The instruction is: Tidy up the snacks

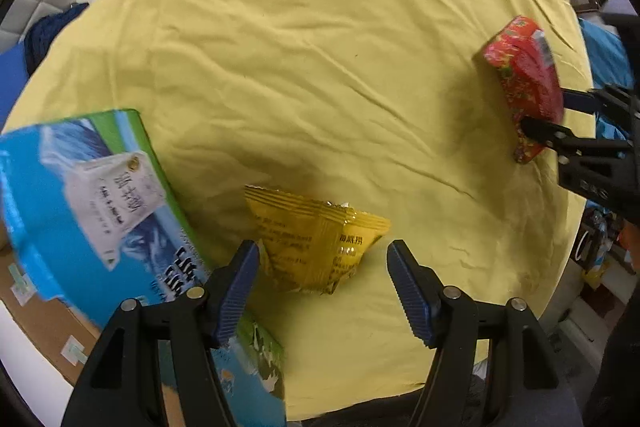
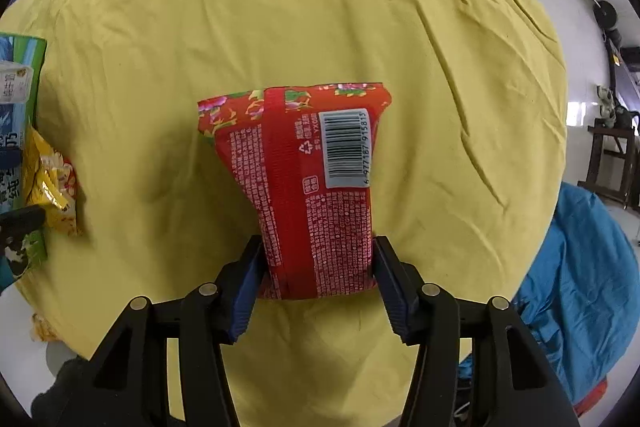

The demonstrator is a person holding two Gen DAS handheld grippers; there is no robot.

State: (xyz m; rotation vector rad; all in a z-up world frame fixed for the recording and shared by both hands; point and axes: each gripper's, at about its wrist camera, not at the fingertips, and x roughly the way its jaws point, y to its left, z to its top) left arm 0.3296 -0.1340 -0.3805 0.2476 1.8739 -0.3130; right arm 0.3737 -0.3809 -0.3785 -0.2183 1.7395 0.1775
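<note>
A yellow snack packet (image 1: 316, 239) lies flat on the yellow cloth (image 1: 320, 67), right at the tips of my left gripper (image 1: 322, 259). That gripper is open and its blue pads (image 1: 240, 287) stand apart from the packet's right side. A red flowered snack packet (image 2: 316, 187), barcode side up, sits between the pads of my right gripper (image 2: 318, 267), which is shut on its lower end. In the left wrist view the red packet (image 1: 520, 67) hangs tilted at the right, in the right gripper (image 1: 552, 115). The yellow packet (image 2: 48, 179) shows at the left edge of the right wrist view.
A blue and green carton box (image 1: 92, 195) lies at the table's left edge, beside the yellow packet, and also shows as the box (image 2: 16, 87). Brown cardboard (image 1: 40, 319) lies below it. A blue fabric heap (image 2: 580, 267) sits off the table's right side.
</note>
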